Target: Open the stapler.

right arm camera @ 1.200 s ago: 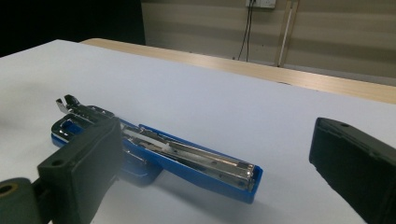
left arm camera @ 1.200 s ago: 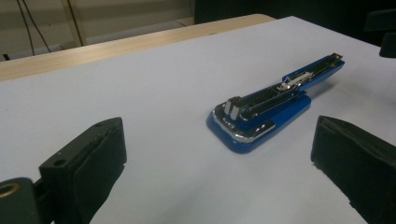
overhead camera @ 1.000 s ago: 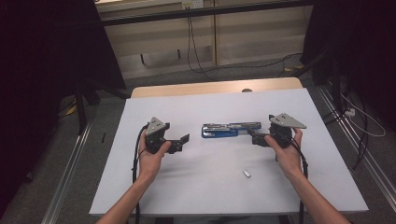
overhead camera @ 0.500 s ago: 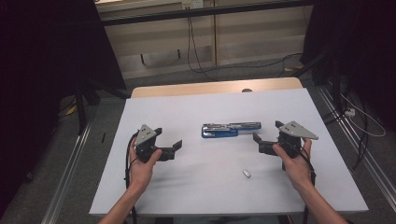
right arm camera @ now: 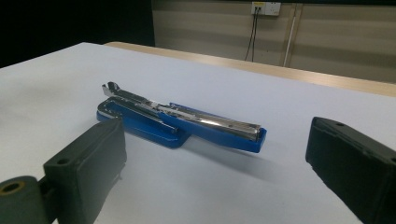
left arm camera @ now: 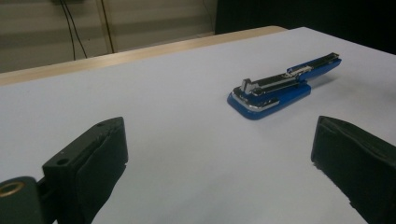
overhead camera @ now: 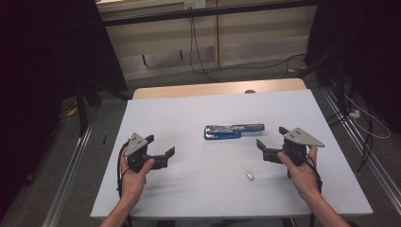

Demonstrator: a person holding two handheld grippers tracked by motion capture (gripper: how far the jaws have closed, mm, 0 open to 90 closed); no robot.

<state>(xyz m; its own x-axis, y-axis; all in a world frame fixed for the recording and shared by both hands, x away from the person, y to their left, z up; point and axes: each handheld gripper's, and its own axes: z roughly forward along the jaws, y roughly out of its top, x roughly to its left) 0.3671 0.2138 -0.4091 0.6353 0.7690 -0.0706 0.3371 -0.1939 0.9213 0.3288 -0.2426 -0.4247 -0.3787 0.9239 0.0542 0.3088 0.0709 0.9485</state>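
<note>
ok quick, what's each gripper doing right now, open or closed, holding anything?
Left gripper: open, holding nothing.
Right gripper: open, holding nothing; the blue stapler lies free on the table.
</note>
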